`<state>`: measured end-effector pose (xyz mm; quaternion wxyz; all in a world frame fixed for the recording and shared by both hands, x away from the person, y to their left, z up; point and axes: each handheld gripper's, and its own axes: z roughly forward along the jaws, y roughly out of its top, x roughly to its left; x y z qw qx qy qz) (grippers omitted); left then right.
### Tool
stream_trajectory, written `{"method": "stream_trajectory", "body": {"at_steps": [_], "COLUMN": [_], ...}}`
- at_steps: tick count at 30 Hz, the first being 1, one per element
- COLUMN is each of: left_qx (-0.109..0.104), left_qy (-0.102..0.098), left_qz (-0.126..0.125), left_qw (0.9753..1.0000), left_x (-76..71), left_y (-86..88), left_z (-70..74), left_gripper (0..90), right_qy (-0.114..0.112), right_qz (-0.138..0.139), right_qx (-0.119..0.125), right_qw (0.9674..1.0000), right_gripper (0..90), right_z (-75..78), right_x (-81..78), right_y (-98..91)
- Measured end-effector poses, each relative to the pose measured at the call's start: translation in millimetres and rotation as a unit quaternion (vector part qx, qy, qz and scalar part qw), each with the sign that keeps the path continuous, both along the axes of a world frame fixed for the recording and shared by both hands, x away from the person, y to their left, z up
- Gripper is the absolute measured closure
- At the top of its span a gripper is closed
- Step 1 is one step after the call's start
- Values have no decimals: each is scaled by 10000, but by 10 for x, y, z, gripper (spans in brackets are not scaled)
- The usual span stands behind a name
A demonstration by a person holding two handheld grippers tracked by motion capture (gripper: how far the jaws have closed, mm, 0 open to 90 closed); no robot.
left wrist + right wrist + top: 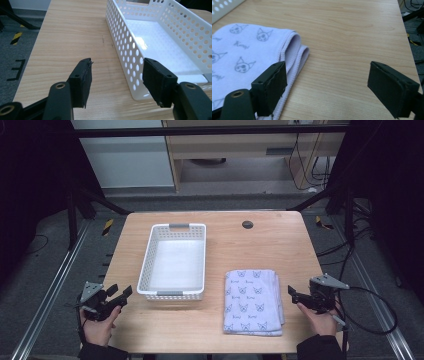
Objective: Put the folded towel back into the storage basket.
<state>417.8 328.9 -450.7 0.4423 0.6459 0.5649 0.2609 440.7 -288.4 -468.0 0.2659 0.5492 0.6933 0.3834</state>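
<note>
Left tongs (pixel 120 295): your jaws stand spread and empty, held low over the bench (pixel 260 240) with the white perforated basket (pixel 172 295) just ahead and to their right.
Right tongs (pixel 291 292): also spread wide, holding nothing; the folded cat-print towel (pixel 252 302) lies flat just to their left, apart from both jaws.
Likely work: lifting the towel and setting it in the basket, which sits empty beyond the towel's far left corner.
Risk, partial grab: the towel is folded in several layers; if you pinch the top layer alone it will probably unfold and drag as you lift.
Risk, basket shift: the basket looks light, so a trailing edge or a nudge from your left tongs could push it across the bench.
Risk, snag: a drooping hem may catch on the basket rim.
Right gripper view: shows the stacked, stitched folds at the towel (pixel 244 50) edge beside your left-hand jaw, detail the high view blurs.
Left gripper view: shows the basket (pixel 130 55) wall holes and bare glossy floor.
High view: shows both pairs of tongs, towel and basket together.
</note>
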Motion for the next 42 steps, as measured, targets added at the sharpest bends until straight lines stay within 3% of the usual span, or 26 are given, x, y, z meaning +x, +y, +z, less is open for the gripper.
{"method": "stream_trajectory", "body": {"at_steps": [7,15,42], "left_qx": [-48,-65,-45], "left_qy": [-251,-387,-576], "left_qz": [-49,-165,-547], "left_qw": [9997,9991,9968], "left_x": [-60,-88,-119], "left_y": [-47,-123,-461], "left_z": [98,173,314], "left_gripper": [382,381,376], "right_qy": [-218,-487,-702], "right_qz": [131,147,566], "right_qx": [0,-32,118], "right_qw": [9997,9987,9959], "right_gripper": [185,206,301], "right_z": [73,137,363], "right_x": [-34,-81,-143], "right_y": [60,54,173]}}
